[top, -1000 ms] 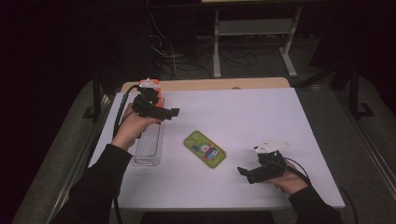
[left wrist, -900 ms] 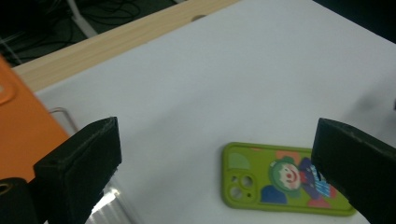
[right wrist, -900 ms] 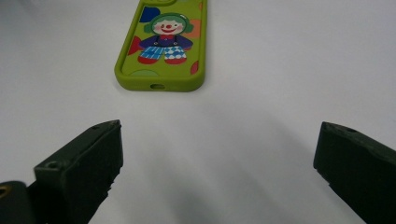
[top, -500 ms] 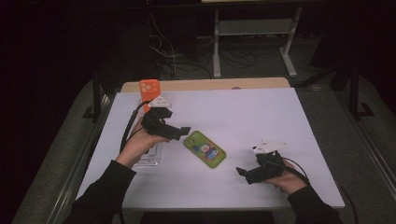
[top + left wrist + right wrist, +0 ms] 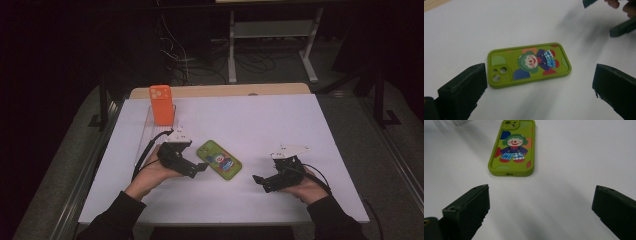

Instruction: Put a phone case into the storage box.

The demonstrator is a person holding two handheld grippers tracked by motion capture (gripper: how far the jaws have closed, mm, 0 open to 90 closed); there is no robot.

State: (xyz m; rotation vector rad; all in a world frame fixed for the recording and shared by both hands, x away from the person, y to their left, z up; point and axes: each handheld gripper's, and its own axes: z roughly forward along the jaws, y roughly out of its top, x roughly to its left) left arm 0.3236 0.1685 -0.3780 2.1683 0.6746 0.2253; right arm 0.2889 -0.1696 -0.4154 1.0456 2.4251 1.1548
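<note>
On the white surface, nearest the person: two forearms in dark sleeves come in from the bottom edge of the high view, each hand holding a black gripper low over the surface [image 5: 300, 120].
Right gripper [image 5: 260, 181]: held in the right hand near the front right, pointing left toward the middle of the surface. Its jaws stand wide apart with nothing between them. In the right gripper view the green case lies ahead of the jaws, well clear of them.
Left gripper [image 5: 201, 169]: held in the left hand at the front left, pointing right. Its jaws have just been opening and now stand wide, with nothing gripped. In the left gripper view the green case lies on the surface just ahead of the two jaws, its camera end close to one jaw but not touching it.
Green phone case [image 5: 219, 159]: lies flat between the two grippers, just beside the left one and farther from the right. It is lime green, printed with a clown figure, camera cut-outs at one end.
Clear tray [image 5: 148, 131]: a see-through holder on the left side, beyond the left hand.
Orange phone case [image 5: 161, 105]: stands upright at the far end of the clear tray, near the surface's far left corner.
</note>
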